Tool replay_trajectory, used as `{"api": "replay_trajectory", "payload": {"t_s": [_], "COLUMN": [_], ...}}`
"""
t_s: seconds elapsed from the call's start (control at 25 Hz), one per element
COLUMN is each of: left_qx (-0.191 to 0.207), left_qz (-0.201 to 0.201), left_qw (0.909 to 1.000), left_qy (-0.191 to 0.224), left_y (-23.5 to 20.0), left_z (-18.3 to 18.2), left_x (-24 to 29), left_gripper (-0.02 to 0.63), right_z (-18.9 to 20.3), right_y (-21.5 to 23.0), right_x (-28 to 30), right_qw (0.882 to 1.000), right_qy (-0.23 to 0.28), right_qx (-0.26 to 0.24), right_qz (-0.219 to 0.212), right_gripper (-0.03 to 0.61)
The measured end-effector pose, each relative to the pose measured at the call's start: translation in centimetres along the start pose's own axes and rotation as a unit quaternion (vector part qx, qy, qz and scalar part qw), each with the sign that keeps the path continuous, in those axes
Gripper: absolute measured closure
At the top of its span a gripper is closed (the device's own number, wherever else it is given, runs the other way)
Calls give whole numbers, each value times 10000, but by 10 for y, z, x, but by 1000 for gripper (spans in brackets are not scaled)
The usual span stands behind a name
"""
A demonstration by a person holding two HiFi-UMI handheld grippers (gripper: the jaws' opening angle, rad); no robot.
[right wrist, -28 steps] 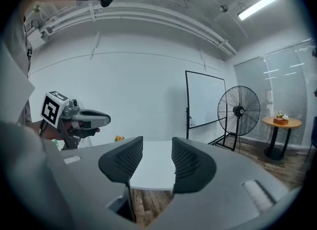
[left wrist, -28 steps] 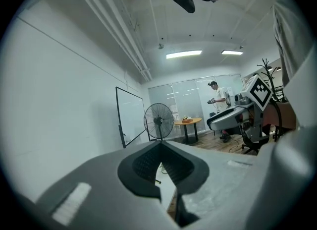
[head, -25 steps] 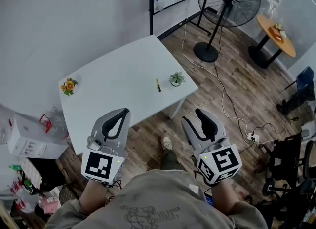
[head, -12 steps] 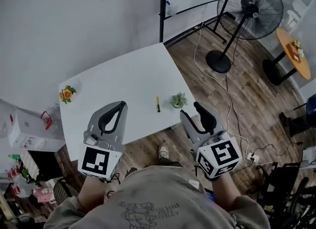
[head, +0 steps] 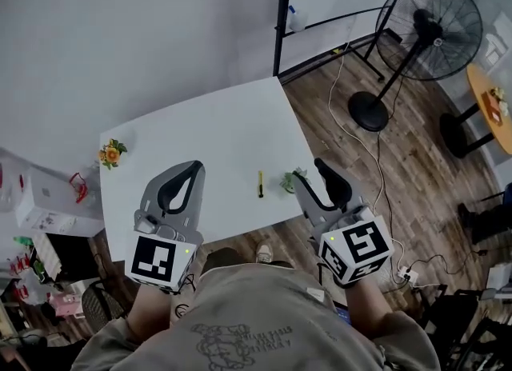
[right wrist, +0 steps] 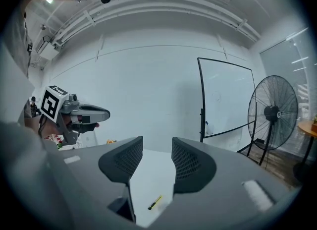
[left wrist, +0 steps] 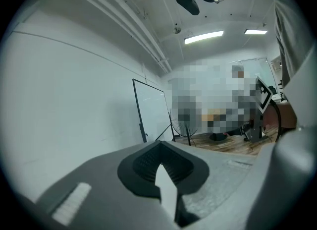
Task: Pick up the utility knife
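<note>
We hold the grey left gripper (head: 192,168) by the near edge of the white rectangular table (head: 216,133), jaws pressed together, nothing between them. The grey right gripper (head: 310,179) has its jaws parted and is empty. Beyond the 2 grippers, the slim yellow-and-black utility knife (head: 260,184) lies flat on the table, just beside a small green potted plant (head: 288,179).

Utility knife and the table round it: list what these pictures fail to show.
- utility knife: too small in the head view and the right gripper view to tell whether its blade is out.
- small plant: in the head view, partly hidden behind the right gripper.
- left gripper: its view looks past shut jaws at wall and ceiling; table and knife lie outside it.
</note>
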State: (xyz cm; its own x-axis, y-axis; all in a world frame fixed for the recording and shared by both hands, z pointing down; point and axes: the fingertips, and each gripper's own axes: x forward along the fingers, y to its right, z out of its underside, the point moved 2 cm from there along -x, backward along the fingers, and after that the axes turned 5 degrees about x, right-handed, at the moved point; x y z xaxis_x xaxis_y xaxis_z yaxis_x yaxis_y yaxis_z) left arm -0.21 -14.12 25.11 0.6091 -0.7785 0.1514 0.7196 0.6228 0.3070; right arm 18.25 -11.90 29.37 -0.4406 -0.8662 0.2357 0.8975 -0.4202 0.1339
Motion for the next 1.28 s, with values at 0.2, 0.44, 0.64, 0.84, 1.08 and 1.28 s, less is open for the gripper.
{"api": "replay_trajectory", "payload": {"t_s": [0.2, 0.44, 0.64, 0.84, 1.08, 1.28], "left_qx": [-25, -46, -68, -85, -204, -265], "left_qz": [55, 255, 514, 680, 849, 1059], "left_qw": [10000, 9997, 9986, 9976, 9958, 9923], "left_qy": [-20, -36, 88, -74, -293, -580], "left_y": [-15, -38, -45, -52, -52, -41], "left_z": [4, 10, 10, 27, 57, 84], "left_x": [8, 12, 19, 27, 42, 55], "left_gripper": [614, 614, 614, 614, 614, 614], "right_z": [1, -3, 13, 30, 59, 98], "right_y": [-4, -8, -8, -7, 6, 12], "right_x": [21, 35, 51, 68, 91, 108], "right_qw": [9999, 9994, 9976, 9955, 9906, 9839], "right_qy": [-90, -148, -325, -528, -880, -1359], "right_qx": [58, 226, 469, 593, 794, 894], "right_qz": [3, 211, 383, 508, 687, 739], "right_gripper": [383, 380, 380, 383, 388, 388]}}
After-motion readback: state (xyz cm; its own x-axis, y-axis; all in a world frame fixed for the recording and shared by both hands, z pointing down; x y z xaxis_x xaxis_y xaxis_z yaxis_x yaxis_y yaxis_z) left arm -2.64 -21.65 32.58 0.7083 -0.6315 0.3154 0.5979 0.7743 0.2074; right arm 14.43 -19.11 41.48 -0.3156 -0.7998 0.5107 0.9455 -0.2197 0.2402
